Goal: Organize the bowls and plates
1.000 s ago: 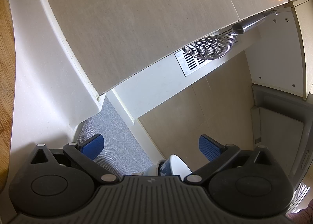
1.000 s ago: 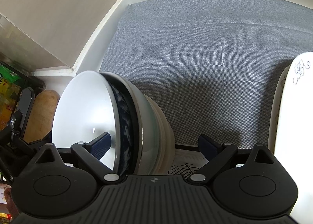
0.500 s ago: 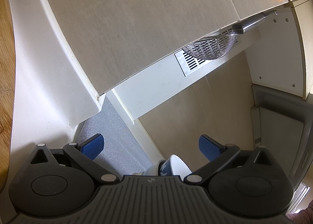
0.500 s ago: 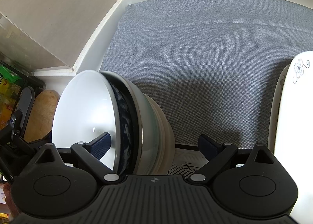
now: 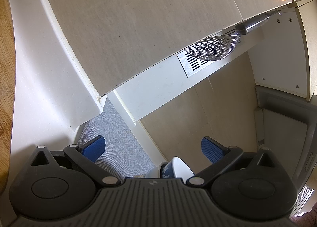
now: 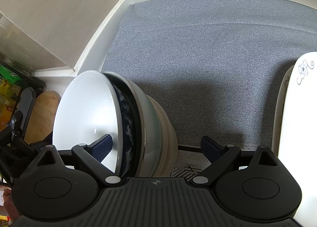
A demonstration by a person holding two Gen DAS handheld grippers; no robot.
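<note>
A stack of nested bowls point(image 6: 118, 123) stands on a grey mat point(image 6: 208, 48): a white-lined bowl with a dark blue patterned outside on top of pale bowls. My right gripper point(image 6: 156, 147) is open; its left finger point(image 6: 102, 145) reaches inside the top bowl, its right finger lies outside the stack. A white plate with a flower print point(image 6: 297, 127) sits at the right edge. My left gripper point(image 5: 152, 148) is open and empty; the bowl stack point(image 5: 174, 169) shows just below its fingers.
The white cabinet wall point(image 6: 95, 48) borders the mat on the left. In the left wrist view a beige wall point(image 5: 138, 18), a metal strainer point(image 5: 214, 48) on hooks, a vent grille point(image 5: 194, 62) and a wooden surface point(image 5: 6, 48) at the left edge.
</note>
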